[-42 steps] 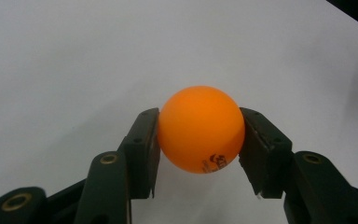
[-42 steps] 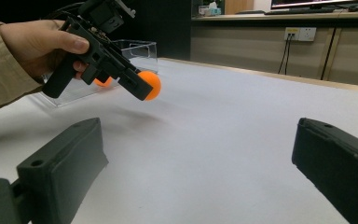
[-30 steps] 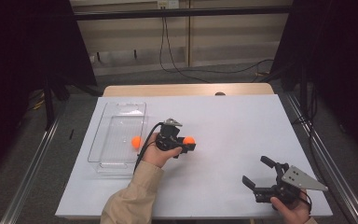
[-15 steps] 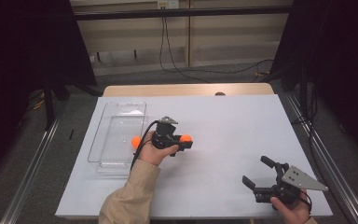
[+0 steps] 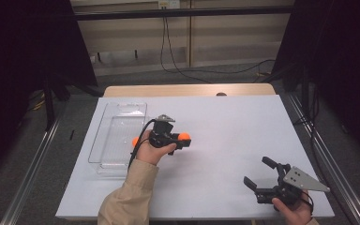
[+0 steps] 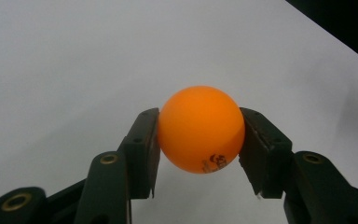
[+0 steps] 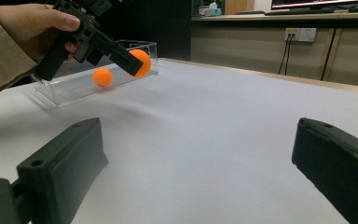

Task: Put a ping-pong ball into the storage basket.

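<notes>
The left gripper (image 6: 200,140) clamps an orange ball (image 6: 200,129), held above the table (image 5: 234,126) beside the clear tray (image 5: 122,117). Another ball (image 7: 102,77) lies in the tray. The right gripper (image 5: 260,173) rests with jaws apart.

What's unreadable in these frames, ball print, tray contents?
- Print on the held orange ball: left gripper view, small, partly turned under the curve, unreadable.
- Second ball in the clear tray: high view, mostly hidden by the left tongs and hand.
- Tray's near end: right gripper view, covered by hand and sleeve.
- Right tongs: right gripper view, jaw tips cut off by the frame edges.
</notes>
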`<state>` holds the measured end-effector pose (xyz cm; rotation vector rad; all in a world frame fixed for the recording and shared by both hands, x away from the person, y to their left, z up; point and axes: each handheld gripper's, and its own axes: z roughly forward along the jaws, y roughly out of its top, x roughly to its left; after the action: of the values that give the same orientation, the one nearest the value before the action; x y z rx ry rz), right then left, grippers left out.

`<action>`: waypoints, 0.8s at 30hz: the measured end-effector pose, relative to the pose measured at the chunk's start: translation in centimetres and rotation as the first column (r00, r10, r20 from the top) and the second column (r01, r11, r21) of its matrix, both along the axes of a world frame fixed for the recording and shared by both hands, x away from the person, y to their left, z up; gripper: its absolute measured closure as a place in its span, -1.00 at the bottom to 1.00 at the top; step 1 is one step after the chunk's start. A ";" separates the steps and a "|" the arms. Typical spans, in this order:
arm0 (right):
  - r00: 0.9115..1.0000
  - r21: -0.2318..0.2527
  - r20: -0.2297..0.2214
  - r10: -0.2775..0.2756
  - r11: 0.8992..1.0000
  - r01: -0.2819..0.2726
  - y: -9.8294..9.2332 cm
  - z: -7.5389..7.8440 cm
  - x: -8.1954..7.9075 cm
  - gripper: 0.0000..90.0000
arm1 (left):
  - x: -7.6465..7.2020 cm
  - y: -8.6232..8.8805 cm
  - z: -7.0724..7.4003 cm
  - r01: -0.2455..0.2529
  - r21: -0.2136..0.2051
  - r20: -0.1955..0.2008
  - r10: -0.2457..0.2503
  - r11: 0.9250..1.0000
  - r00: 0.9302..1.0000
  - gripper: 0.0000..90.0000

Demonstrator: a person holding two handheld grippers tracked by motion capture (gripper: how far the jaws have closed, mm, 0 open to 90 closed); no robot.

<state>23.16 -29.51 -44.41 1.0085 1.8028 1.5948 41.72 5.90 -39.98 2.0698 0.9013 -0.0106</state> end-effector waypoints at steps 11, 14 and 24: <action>1.000 -0.001 0.001 0.000 1.000 0.000 0.0 0.0 0.0 -0.96 | 0.2 0.8 0.6 -0.032 0.001 0.006 0.032 0.999 0.999 0.13; 1.000 0.000 0.001 0.001 1.000 -0.001 0.0 0.0 0.0 -0.96 | 0.2 1.1 0.8 -0.031 0.003 0.007 0.031 1.000 0.999 0.13; 1.000 0.000 0.001 0.002 1.000 -0.002 0.0 0.0 0.0 -0.96 | 0.4 1.7 1.1 -0.045 0.006 0.009 0.045 0.999 0.999 0.13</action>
<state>23.19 -29.51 -44.43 1.0068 1.8038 1.5961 42.10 7.55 -38.88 2.0537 0.9429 0.0253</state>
